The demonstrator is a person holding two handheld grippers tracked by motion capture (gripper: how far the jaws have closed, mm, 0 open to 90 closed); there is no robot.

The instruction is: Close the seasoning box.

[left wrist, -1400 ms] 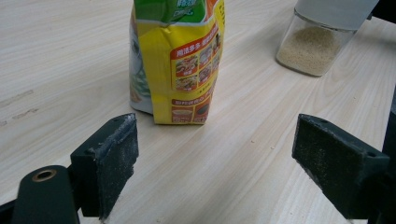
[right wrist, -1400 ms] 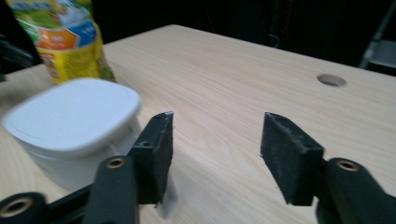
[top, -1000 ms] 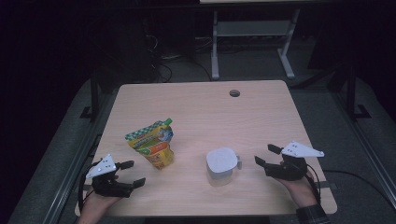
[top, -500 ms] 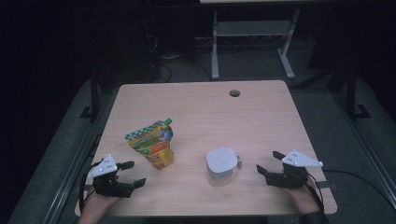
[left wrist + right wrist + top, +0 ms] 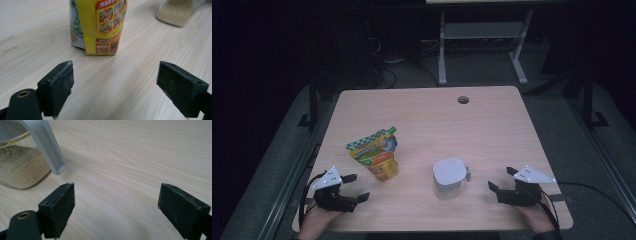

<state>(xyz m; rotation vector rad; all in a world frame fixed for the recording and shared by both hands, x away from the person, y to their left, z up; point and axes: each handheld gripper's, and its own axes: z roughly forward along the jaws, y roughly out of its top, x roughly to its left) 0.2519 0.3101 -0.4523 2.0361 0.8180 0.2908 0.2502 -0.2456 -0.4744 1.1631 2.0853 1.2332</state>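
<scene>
Table [image 5: 492, 120] bears one pouch [image 5: 374, 157], one jar [image 5: 449, 177].

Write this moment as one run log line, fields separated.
left gripper: open, empty | right gripper: just opened, empty | jar: upright | pouch: standing

- Pale wooden table [image 5: 492, 125]: matt, fine-grained laminate.
- Yellow printed foil pouch [image 5: 105, 25]: glossy, smooth.
- Clear plastic jar [image 5: 20, 167] with grey-white plastic lid [image 5: 449, 171]: smooth.
- Black gripper pads [image 5: 66, 205]: rough, matt.
</scene>
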